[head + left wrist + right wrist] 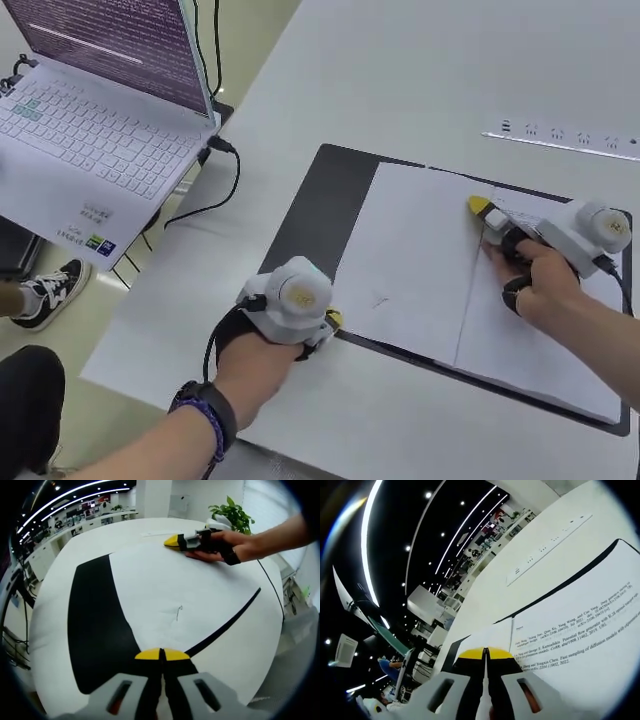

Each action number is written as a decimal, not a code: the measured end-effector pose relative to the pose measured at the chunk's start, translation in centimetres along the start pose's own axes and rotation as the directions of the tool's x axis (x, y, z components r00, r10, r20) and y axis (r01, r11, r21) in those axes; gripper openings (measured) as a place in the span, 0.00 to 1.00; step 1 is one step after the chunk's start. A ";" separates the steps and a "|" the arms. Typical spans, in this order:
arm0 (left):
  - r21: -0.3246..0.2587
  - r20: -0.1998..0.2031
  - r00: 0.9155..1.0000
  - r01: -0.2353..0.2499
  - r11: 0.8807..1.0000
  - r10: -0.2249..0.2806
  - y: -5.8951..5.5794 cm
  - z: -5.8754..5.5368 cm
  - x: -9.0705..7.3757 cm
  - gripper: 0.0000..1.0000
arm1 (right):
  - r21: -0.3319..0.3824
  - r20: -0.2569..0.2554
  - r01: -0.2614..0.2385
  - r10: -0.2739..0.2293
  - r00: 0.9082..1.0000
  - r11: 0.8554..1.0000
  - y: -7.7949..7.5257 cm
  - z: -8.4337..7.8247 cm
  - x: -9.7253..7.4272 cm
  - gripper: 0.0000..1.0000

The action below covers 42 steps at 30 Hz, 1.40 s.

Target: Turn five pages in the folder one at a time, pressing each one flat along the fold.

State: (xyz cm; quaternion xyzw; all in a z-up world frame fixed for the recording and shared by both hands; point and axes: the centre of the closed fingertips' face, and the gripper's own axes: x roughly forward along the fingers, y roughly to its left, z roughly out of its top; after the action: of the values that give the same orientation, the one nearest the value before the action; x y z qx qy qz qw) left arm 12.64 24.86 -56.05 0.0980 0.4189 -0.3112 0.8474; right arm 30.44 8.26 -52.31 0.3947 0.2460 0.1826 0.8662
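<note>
White counter (pixel 400 60) is carrying an open folder (pixel 315 205), lying flat directly ahead of both grippers. Left gripper (pixel 161 654) is sitting with jaws fully together, gripping nothing, tips over the folder's near edge where the blank page (pixel 165 590) meets the black cover. Right gripper (pixel 480 206) is resting likewise closed and empty, tips on the printed page (pixel 580 630) just beside the fold (pixel 470 290).

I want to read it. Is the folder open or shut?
Open: the folder lies spread flat, with white pages either side of the fold.
</note>
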 end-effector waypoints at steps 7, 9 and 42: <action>-0.012 0.002 1.000 0.002 1.000 -0.002 0.0 0.0 0.0 0.00 | -0.007 -0.027 -0.040 0.040 0.999 0.999 0.9 -1.3 -1.5 0.00; -0.008 0.001 1.000 0.000 1.000 0.000 0.0 0.0 0.0 0.00 | -0.010 -0.035 -0.053 0.052 0.998 0.999 1.2 -1.6 -2.0 0.00; -0.018 0.004 1.000 -0.013 1.000 0.013 0.0 0.0 0.0 0.00 | -0.015 -0.173 -0.177 0.171 0.970 0.984 2.9 -8.8 -8.0 0.00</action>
State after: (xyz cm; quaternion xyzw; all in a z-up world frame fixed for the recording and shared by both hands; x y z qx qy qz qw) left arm 12.62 24.86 -56.03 0.0926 0.4190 -0.3020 0.8513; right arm 18.55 11.18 -52.79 0.3847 0.2813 0.2947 0.8283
